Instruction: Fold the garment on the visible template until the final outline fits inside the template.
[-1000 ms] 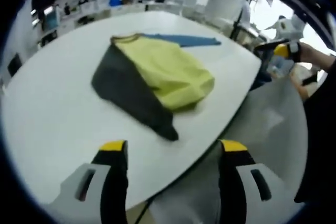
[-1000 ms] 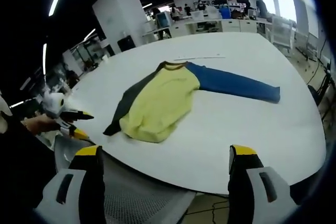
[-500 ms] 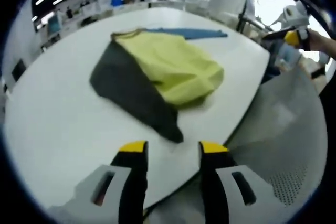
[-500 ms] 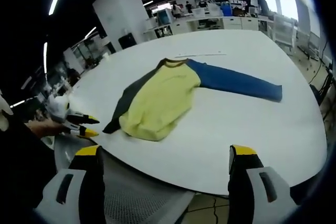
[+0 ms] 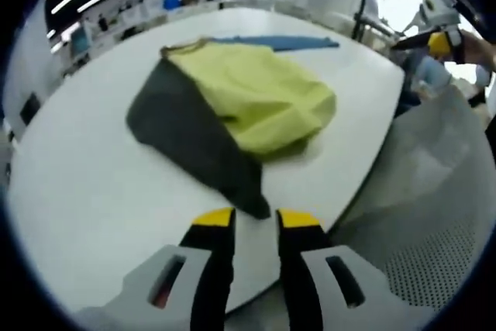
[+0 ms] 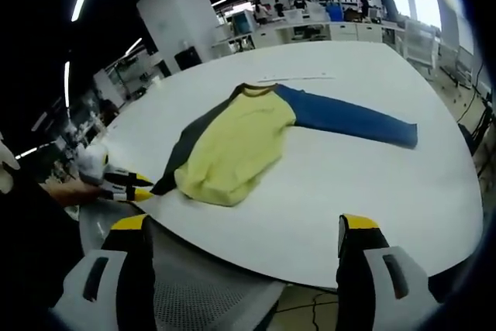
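The left gripper (image 5: 250, 218) has its jaws nearly together just short of the garment (image 5: 232, 110)'s dark sleeve tip (image 5: 252, 201) — it should pinch only that cuff. The right gripper (image 6: 245, 230) hangs back, jaws wide apart.

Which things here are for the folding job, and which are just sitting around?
For the job:
- long-sleeved shirt, yellow body, dark grey and blue sleeves
- left gripper, at the grey cuff
- right gripper, jaws wide apart
- white table

Just around:
- mesh chair beside the table
- desks and white pillar far behind
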